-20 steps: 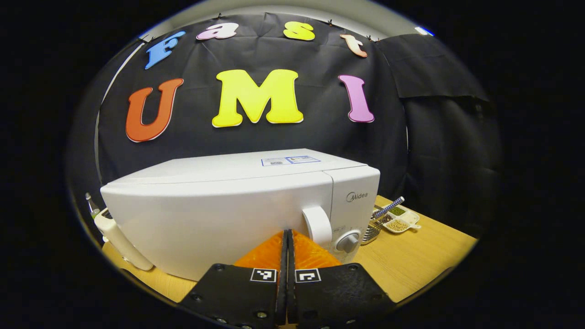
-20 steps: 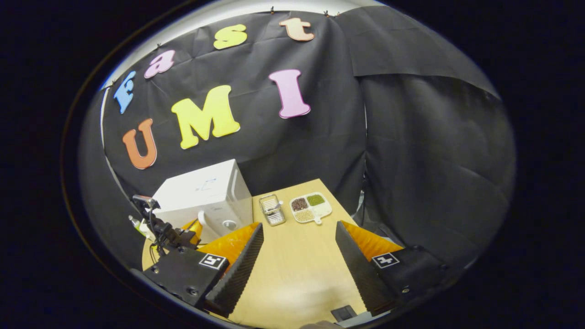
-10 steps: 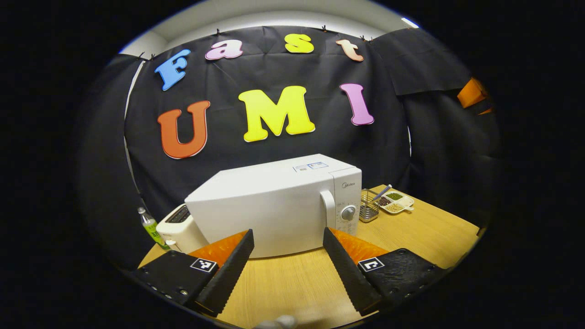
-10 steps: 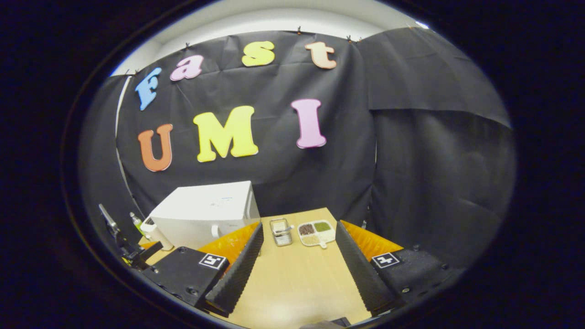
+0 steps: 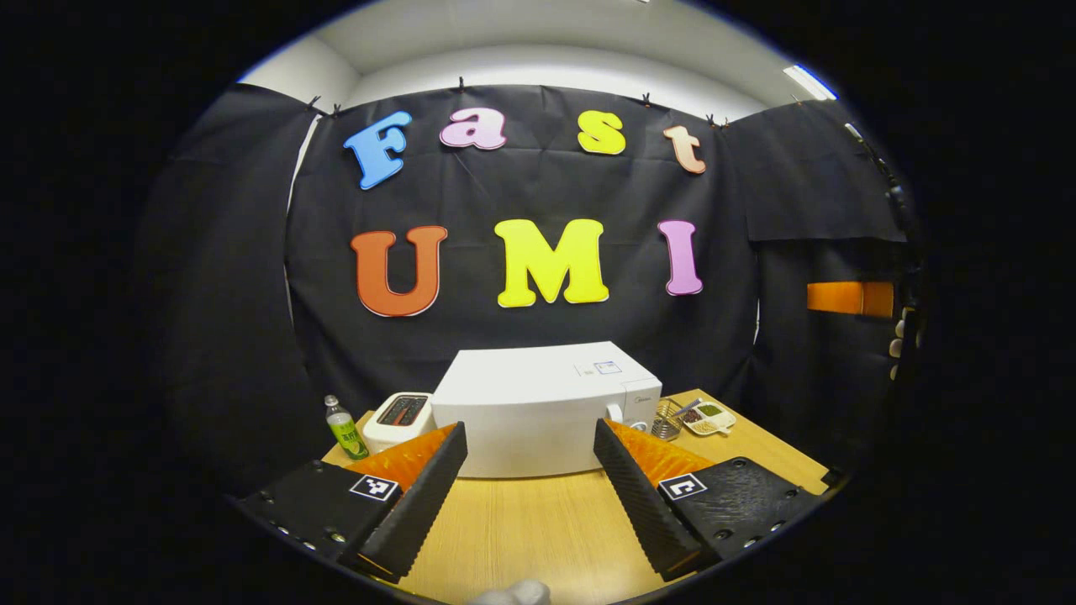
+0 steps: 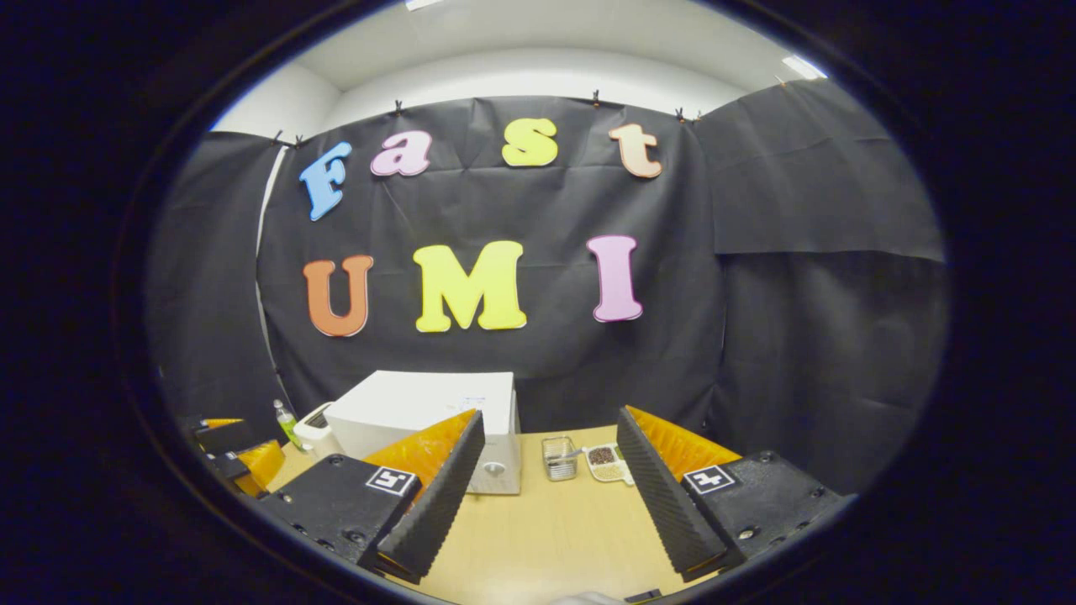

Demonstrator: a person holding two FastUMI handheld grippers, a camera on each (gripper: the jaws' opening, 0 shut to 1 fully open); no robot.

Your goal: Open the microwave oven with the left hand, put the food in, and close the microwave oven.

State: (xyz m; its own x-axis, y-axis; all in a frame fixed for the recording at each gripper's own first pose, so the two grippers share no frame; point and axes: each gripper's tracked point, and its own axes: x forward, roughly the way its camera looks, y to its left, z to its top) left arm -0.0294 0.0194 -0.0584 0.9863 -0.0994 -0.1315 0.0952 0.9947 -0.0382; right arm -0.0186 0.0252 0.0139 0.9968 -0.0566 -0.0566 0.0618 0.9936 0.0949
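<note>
Both grippers spread wide, holding nothing: left gripper (image 5: 530, 470), right gripper (image 6: 542, 470). Microwave (image 5: 538, 407) door shut, at table (image 5: 538, 529) back edge; compartment dish (image 6: 607, 460) right of it.

light even and fairly bright, from overhead: a ceiling strip light (image 5: 809, 81) glows at the upper right of the left gripper view. the white microwave (image 5: 538, 403) is well lit, without glare. soft shadow under the fingers (image 6: 437, 496) on the tabletop (image 6: 546, 529). strong fisheye bending toward the edges; rims darken. centre sharp.
</note>
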